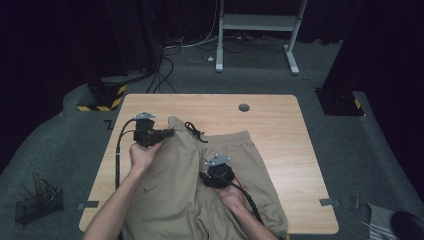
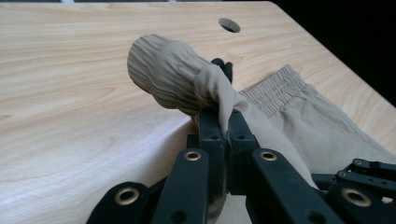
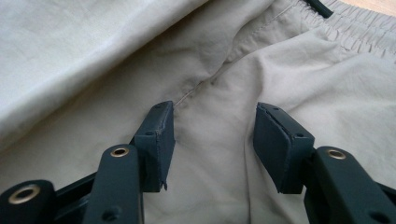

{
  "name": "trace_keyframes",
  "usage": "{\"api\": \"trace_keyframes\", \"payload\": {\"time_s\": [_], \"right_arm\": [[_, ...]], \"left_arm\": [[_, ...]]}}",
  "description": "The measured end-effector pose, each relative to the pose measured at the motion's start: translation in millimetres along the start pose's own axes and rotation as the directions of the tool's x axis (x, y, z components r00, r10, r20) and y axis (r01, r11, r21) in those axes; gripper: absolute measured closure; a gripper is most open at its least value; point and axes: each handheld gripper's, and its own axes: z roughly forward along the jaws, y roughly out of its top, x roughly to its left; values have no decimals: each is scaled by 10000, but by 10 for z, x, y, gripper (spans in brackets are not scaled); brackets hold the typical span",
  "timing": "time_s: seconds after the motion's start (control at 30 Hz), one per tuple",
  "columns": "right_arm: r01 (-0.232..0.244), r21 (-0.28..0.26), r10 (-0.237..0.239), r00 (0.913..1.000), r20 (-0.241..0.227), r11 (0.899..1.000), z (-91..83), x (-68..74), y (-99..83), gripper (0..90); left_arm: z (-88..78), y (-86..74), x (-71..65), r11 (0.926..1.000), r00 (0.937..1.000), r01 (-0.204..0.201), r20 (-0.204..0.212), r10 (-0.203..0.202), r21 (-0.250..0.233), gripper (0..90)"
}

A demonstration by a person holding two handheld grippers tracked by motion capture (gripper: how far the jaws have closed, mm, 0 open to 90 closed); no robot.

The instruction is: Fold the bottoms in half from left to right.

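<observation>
Beige trousers (image 1: 175, 180) with an elastic waistband and a black drawstring (image 1: 196, 131) lie across the near half of the wooden table (image 1: 280, 130). My left gripper (image 1: 170, 133) is at their far left corner, shut on a bunched fold of the waistband (image 2: 168, 79); in the left gripper view its jaws (image 2: 228, 126) pinch the cloth, which bulges beyond the tips. My right gripper (image 1: 214, 167) hovers over the middle of the trousers. In the right gripper view it (image 3: 215, 130) stands open just above the fabric (image 3: 93, 56), astride a stitched seam, nothing pinched.
A round cable hole (image 1: 244, 107) sits near the table's far edge. On the floor are a wire basket (image 1: 39, 202) at the left, a yellow-and-black striped base (image 1: 102, 97) and a white desk frame (image 1: 257, 30) with cables behind.
</observation>
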Motion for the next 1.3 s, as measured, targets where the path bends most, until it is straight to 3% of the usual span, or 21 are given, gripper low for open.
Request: {"api": "trace_keyframes", "payload": {"time_s": [0.23, 0.33, 0.4, 0.57, 0.67, 0.8, 0.87, 0.93, 1.0, 1.17, 1.3], "right_arm": [[-39, -191, 41, 9999, 136, 9998, 209, 68, 170, 486], [146, -181, -146, 9999, -11, 9997, 262, 101, 223, 481], [31, -69, -32, 10000, -85, 10000, 255, 95, 230, 450], [189, -279, -193, 9997, -173, 9994, -98, 39, 167, 437], [254, -106, -253, 9997, 35, 9996, -359, -134, -1, 429], [-251, 23, 250, 9993, 274, 9997, -537, -422, -232, 419], [-669, 66, 666, 9974, 286, 9977, -548, -543, -330, 410], [-596, 34, 593, 9970, 504, 9982, -525, -580, -385, 409], [-365, 57, 360, 9966, 740, 9993, -469, -571, -449, 407], [-397, -83, 402, 9970, 662, 9992, -463, -572, -462, 414], [-414, -81, 419, 9968, 681, 9991, -461, -569, -462, 411]], "left_arm": [[5, 147, 39, 9999, 9998, 101, -172, -102, -94, 881], [17, 194, 44, 9996, 9995, 257, -158, -259, -130, 880], [29, 190, 17, 9996, 9997, 259, -44, -259, -107, 881], [66, 188, -87, 10000, 9999, -33, 121, 34, -41, 880], [79, 189, -133, 10000, 9998, -50, 174, 51, -29, 880], [156, 213, -219, 9997, 9991, -252, 348, 250, 56, 879], [191, 224, -247, 9997, 9989, -245, 406, 242, 73, 879], [228, 239, -286, 9997, 9985, -257, 489, 254, 60, 879], [255, 246, -312, 9996, 9982, -266, 537, 261, 74, 879], [313, 256, -365, 9996, 9974, -257, 673, 252, 69, 879], [395, 254, -451, 9989, 9936, -466, 1032, 461, 21, 879]]}}
